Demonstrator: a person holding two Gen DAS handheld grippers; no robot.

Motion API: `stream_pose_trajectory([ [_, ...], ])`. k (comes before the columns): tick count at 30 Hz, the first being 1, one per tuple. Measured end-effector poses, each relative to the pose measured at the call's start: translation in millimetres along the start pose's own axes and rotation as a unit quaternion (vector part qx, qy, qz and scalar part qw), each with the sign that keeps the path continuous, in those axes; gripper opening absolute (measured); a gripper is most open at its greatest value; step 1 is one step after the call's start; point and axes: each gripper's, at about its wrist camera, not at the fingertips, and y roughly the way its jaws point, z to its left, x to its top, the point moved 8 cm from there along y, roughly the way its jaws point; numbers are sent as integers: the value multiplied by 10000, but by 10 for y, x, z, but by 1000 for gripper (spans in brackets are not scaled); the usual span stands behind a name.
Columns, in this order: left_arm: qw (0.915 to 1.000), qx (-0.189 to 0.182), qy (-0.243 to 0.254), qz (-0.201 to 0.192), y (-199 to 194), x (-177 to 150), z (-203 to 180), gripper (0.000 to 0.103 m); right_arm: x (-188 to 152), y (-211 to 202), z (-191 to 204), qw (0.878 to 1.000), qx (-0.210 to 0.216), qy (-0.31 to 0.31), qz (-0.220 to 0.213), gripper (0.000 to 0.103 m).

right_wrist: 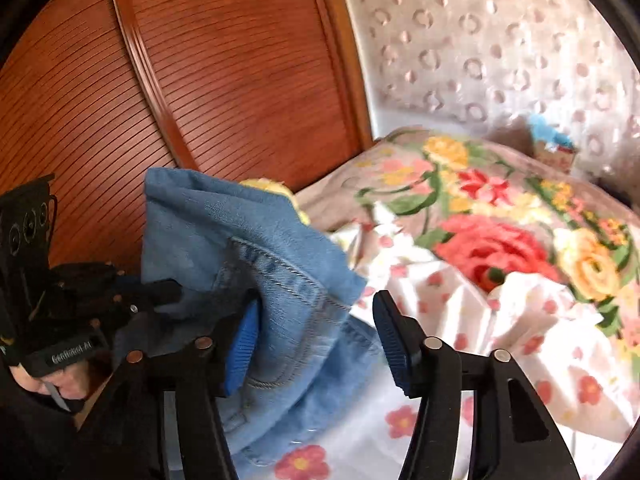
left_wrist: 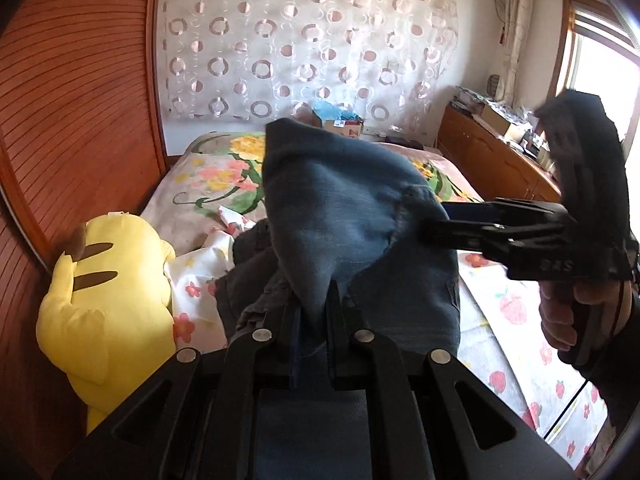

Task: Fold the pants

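The left gripper (left_wrist: 314,312) is clenched on a fold of the blue jeans (left_wrist: 352,216), the denim rising from between its fingers toward twelve o'clock and draping over the bed (left_wrist: 192,184). In the right wrist view the right gripper (right_wrist: 316,344) stands released — its blue-padded fingers (right_wrist: 242,348) are spread, the denim (right_wrist: 256,248) lying against the left pad only and clear of the right one.

Only the left wrist view shows the right gripper from outside: it comes in from three o'clock, its tip at the edge of the jeans, with the person's hand (left_wrist: 560,312) on the handle. Only the right wrist view shows the jeans' stitched pocket seam (right_wrist: 280,264) and, at nine o'clock, the left gripper's black body (right_wrist: 72,320) with denim in its tip.

The bed carries a floral blanket (right_wrist: 492,240) toward one o'clock and a white sheet with strawberries and small flowers (left_wrist: 516,312) nearer the cameras. A yellow plush toy (left_wrist: 104,288) sits at eight o'clock in the left view — just a yellow sliver behind the denim in the right. A slatted wooden wardrobe (right_wrist: 224,80) flanks the bed, a circle-patterned curtain (left_wrist: 304,40) hangs behind it, and a cluttered wooden cabinet (left_wrist: 492,152) stands under a bright window (left_wrist: 600,64) at two o'clock.
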Motion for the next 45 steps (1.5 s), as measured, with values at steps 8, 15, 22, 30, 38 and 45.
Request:
stream_pose_trajectory([
  [8,9999,39,-135,-86,-153,-54,-27,17,157,-640,795,9929,236,-423,-1083,33],
  [15,9993,272,-211,-152,-398,-303,113,44,-35,8,840,9984,-74,-507,-234,27],
  [22,9976,420,-353,415,-171,-892,202,44,-131,322,683,9989,-414,-212,92,27],
  [30,9982,431,-364,209,-367,-934,34,44,-236,-205,733,9988,-346,-189,-301,27],
  [38,9990,406,-7,-173,-696,-826,-384,44,-861,-903,708,9973,-365,-124,-628,28],
  [45,9979,265,297,-507,-975,-790,-857,50,-1312,-1753,790,9940,-621,-83,-892,29],
])
